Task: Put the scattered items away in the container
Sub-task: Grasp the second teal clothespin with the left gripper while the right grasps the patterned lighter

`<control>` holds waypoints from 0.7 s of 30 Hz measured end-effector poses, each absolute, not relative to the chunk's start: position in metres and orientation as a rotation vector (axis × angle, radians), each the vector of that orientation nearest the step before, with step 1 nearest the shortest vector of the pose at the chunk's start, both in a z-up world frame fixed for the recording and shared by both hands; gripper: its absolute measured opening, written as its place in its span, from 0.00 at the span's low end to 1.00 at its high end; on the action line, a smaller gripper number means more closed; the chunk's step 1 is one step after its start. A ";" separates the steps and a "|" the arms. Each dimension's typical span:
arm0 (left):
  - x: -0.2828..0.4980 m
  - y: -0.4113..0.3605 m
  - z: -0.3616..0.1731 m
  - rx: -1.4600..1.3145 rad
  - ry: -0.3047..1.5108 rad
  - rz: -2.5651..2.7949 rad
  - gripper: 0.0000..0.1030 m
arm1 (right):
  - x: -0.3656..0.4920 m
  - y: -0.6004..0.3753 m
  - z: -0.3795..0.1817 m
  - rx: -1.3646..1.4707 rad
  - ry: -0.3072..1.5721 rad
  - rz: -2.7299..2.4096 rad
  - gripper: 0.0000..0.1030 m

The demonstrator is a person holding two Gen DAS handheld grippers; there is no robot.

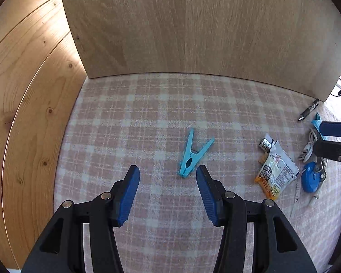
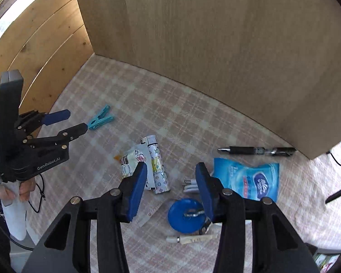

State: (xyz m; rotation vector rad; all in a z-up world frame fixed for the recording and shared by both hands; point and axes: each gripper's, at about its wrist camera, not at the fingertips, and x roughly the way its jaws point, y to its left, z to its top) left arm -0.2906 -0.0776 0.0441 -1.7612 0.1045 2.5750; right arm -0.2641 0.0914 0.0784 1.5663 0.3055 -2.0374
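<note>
While both of our grippers point steeply down at the checked cloth [image 1: 161, 113], the left gripper [image 1: 168, 170] hovers over the turquoise clothespin [image 1: 193, 154], lying mid-frame just beyond its right fingertip. Its jaws stand partly open with nothing between them. Our right gripper [image 2: 170, 168] hangs over a cluster at lower centre of its view: patterned lighter [image 2: 158, 166], snack packet [image 2: 131, 161], blue disc [image 2: 185, 215], tissue pack [image 2: 250, 178], black pen [image 2: 257, 151]. Its jaws are likewise partly open and hold nothing. We see no container we can identify, only a wooden panel [image 2: 216, 34] standing behind.
</note>
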 end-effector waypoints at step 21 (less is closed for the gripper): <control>-0.287 -0.033 0.002 -1.767 0.179 2.515 0.43 | -0.263 0.050 0.033 1.627 0.452 -1.863 0.32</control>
